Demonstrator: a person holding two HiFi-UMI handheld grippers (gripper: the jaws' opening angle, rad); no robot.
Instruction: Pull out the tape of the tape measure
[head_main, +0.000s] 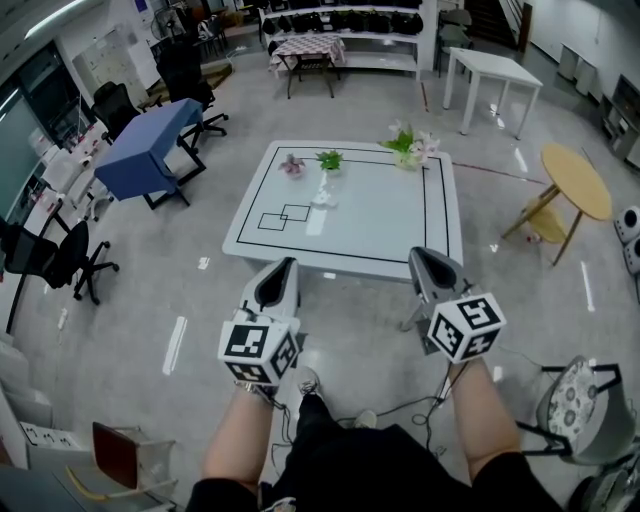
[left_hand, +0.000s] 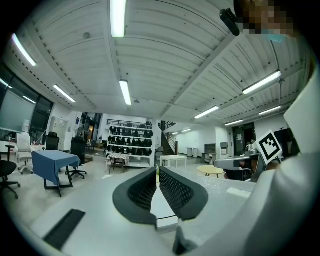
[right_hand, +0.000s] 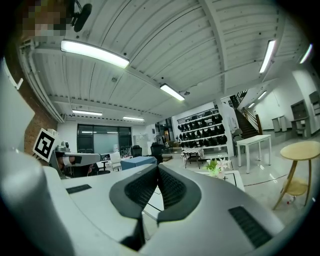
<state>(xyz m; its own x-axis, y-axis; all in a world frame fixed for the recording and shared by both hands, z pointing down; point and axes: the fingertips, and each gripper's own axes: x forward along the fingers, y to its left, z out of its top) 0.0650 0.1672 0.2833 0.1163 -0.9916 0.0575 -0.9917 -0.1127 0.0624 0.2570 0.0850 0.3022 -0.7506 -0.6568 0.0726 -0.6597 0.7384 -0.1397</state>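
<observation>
Jaws shut, empty, on L gripper (head_main: 284, 268) & R gripper (head_main: 424, 256); table (head_main: 400, 225) just ahead, flower bunch (head_main: 410, 147) at far edge, pot unclear.

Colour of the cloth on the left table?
The cloth is blue; head view shows it best.

We record two pale grey shells, the left gripper (head_main: 285, 268) and the right gripper (head_main: 424, 258). Each carries black mesh-textured pads (left_hand: 177, 192) and a white cube (head_main: 258, 350) with black square markers. Thin dark cables (head_main: 437, 398) hang at six o'clock of the cubes. The clothing (head_main: 350, 470) is black.
</observation>
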